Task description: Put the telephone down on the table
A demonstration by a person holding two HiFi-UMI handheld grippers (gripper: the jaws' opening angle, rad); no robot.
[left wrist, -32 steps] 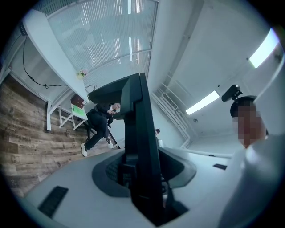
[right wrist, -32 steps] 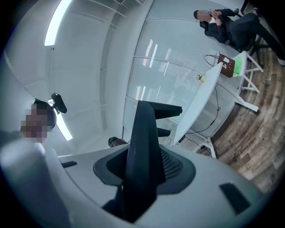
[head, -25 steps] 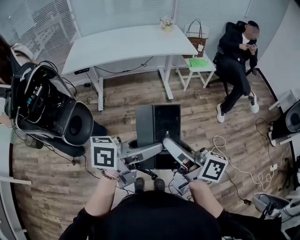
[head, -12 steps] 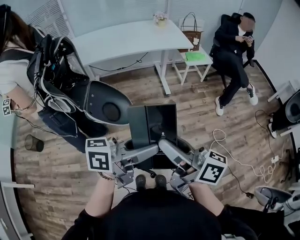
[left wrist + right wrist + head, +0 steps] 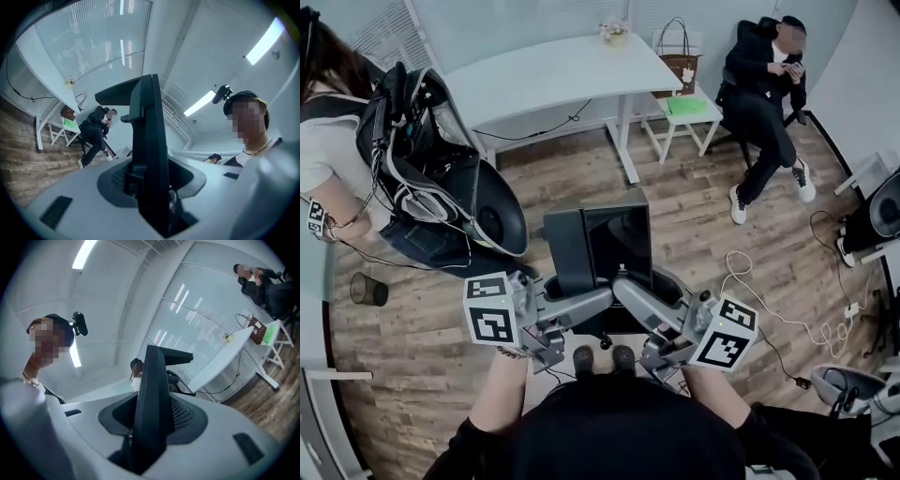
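Both the left gripper (image 5: 598, 300) and the right gripper (image 5: 628, 292) have jaws closed on the black telephone (image 5: 600, 239), above the floor (image 5: 694, 225).

Wood-plank floor (image 5: 694, 234), white table (image 5: 553, 75) on it, flower pot (image 5: 613, 30) on the tabletop, white cable (image 5: 739, 279) at right

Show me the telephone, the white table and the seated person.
telephone (image 5: 617, 239), head view, its black face.
white table (image 5: 553, 75), head view, bare part of its top.
seated person (image 5: 759, 84), head view, the dark jacket.
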